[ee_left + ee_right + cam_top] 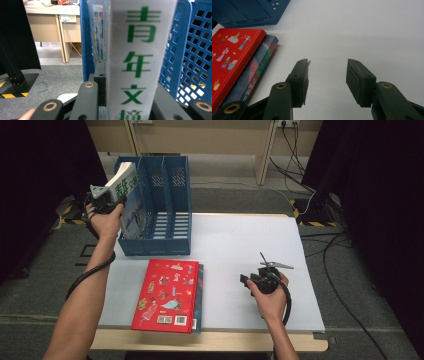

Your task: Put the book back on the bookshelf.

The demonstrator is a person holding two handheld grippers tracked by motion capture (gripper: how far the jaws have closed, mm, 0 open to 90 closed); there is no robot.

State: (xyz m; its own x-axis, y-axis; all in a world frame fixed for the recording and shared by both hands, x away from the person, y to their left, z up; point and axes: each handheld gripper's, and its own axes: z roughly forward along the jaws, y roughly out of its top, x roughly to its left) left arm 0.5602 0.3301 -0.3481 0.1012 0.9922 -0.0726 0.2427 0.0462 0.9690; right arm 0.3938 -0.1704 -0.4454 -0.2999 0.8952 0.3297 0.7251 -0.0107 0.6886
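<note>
My left gripper (114, 197) is shut on a white-spined book (126, 184) with green characters, held upright and slightly tilted at the leftmost slot of the blue file rack (167, 220). In the left gripper view the spine (140, 62) stands between the black jaws, with the rack's perforated wall (192, 50) to its right. My right gripper (251, 280) rests low on the white table (235, 245), open with nothing between its fingers (300, 80). A red picture book (167, 295) lies flat on a dark book (200, 287) near the front edge.
The red book (229, 55) and the dark book under it (259, 70) lie left of my right gripper (327, 80). The rack's other two slots hold nothing. Cables run over the floor at the right (345, 270). A wooden desk stands beyond the table (50, 22).
</note>
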